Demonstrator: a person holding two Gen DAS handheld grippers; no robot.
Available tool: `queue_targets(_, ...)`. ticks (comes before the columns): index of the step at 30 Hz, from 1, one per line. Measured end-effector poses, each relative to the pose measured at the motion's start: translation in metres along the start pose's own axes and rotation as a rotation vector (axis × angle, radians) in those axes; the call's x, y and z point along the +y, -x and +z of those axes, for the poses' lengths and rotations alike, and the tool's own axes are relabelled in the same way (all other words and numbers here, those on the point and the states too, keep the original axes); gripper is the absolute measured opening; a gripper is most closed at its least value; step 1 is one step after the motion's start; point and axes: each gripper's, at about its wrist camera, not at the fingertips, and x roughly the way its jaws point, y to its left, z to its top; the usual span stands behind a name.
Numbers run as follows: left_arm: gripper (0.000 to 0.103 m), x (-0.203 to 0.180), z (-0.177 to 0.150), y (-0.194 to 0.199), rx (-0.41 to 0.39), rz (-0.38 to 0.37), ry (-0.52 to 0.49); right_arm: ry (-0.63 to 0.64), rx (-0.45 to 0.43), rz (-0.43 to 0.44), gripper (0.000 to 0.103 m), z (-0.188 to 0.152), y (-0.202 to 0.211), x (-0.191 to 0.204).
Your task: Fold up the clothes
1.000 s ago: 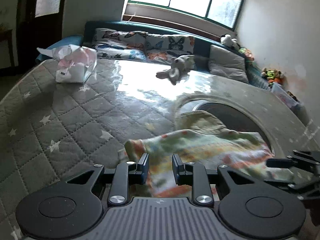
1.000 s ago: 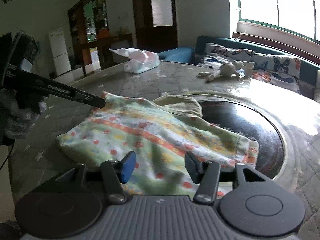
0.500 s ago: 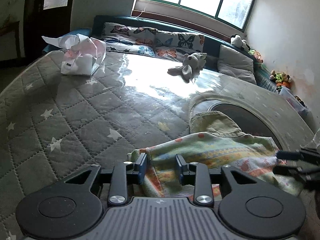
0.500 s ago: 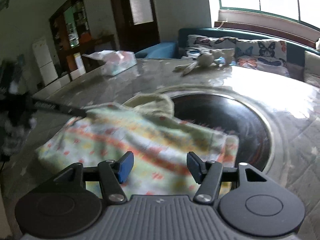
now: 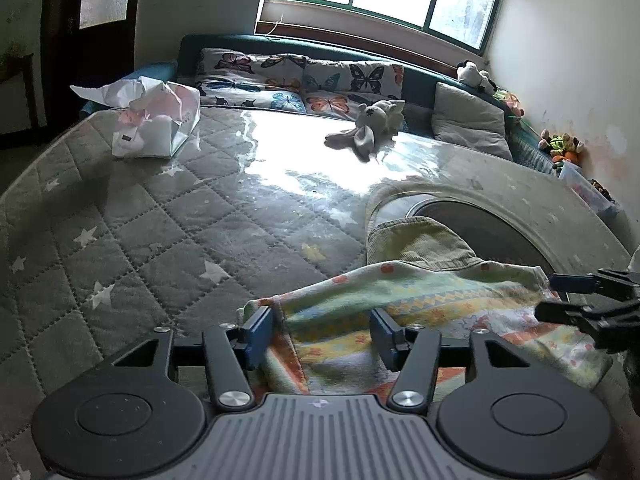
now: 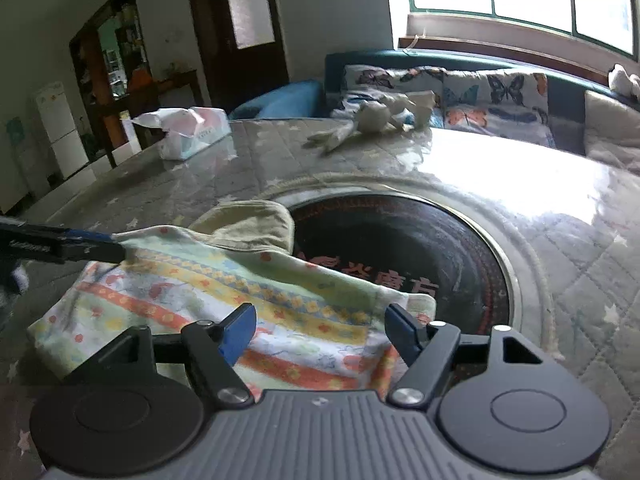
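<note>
Right wrist: hotplate (image 6: pixel 420 240) w/ unreadable characters

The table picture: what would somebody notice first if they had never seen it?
Probably the colourful patterned cloth, lying crumpled at the near edge of the quilted grey star table cover, with both open tongs, left tongs and right tongs, over it. Next, the big dark round plate set into the table, partly under the cloth. Farther back sit a white stuffed toy and a tissue pack.

Patterned cloth (image 6: pixel 248 300) folded, on olive garment (image 6: pixel 248 224)
</note>
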Motion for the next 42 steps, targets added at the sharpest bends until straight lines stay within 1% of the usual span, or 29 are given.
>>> queue_targets(1,0.061,-0.001,0.000,0.001,0.000,0.003,-0.003,0.009,-0.005,0.002,0.088,-0.001,0.003,0.003)
queue_targets(3,0.065,-0.003,-0.001,0.003,-0.003,0.009,-0.010,0.031,-0.018,0.008,0.091,-0.004,0.009,0.012)
queue_targets(5,0.073,-0.006,-0.002,0.006,-0.008,0.017,-0.017,0.054,-0.023,0.009,0.097,-0.007,0.013,0.021)
queue_targets(6,0.075,-0.007,-0.003,0.007,-0.011,0.022,-0.022,0.065,-0.027,0.010,0.101,-0.008,0.015,0.025)
queue_targets(7,0.078,-0.009,-0.004,0.009,-0.015,0.027,-0.026,0.075,-0.033,0.011,0.103,-0.011,0.018,0.030)
queue_targets(9,0.080,-0.011,-0.005,0.012,-0.021,0.037,-0.034,0.092,-0.043,0.017,0.103,-0.014,0.021,0.037)
queue_targets(12,0.087,-0.013,-0.008,0.017,-0.025,0.047,-0.041,0.102,-0.050,0.016,0.103,-0.018,0.023,0.046)
queue_targets(15,0.095,-0.017,-0.013,0.023,-0.034,0.067,-0.054,0.108,-0.055,0.001,0.103,-0.018,0.023,0.053)
queue_targets(17,0.103,-0.019,-0.018,0.029,-0.041,0.074,-0.059,0.114,-0.058,-0.014,0.103,-0.018,0.022,0.057)
queue_targets(20,0.103,-0.021,-0.025,0.038,-0.048,0.078,-0.064,0.124,-0.064,-0.035,0.103,-0.018,0.021,0.064)
queue_targets(26,0.103,-0.030,-0.044,0.050,-0.047,0.086,-0.088,0.122,-0.068,-0.036,0.103,-0.021,0.019,0.076)
queue_targets(30,0.103,-0.038,-0.057,0.050,-0.040,0.096,-0.127,0.121,-0.039,-0.031,0.103,-0.028,0.012,0.082)
queue_targets(32,0.103,-0.041,-0.063,0.047,-0.030,0.101,-0.148,0.142,-0.024,-0.033,0.103,-0.033,0.009,0.086)
queue_targets(34,0.103,-0.043,-0.069,0.045,-0.025,0.109,-0.164,0.175,-0.027,-0.038,0.103,-0.037,0.009,0.092)
queue_targets(36,0.103,-0.041,-0.070,0.046,-0.021,0.106,-0.159,0.207,-0.034,-0.048,0.103,-0.037,0.012,0.096)
queue_targets(38,0.103,-0.039,-0.068,0.050,-0.034,0.107,-0.148,0.227,-0.051,-0.051,0.103,-0.033,0.015,0.099)
queue_targets(42,0.103,-0.033,-0.065,0.058,-0.059,0.110,-0.124,0.241,-0.083,-0.031,0.103,-0.022,0.016,0.106)
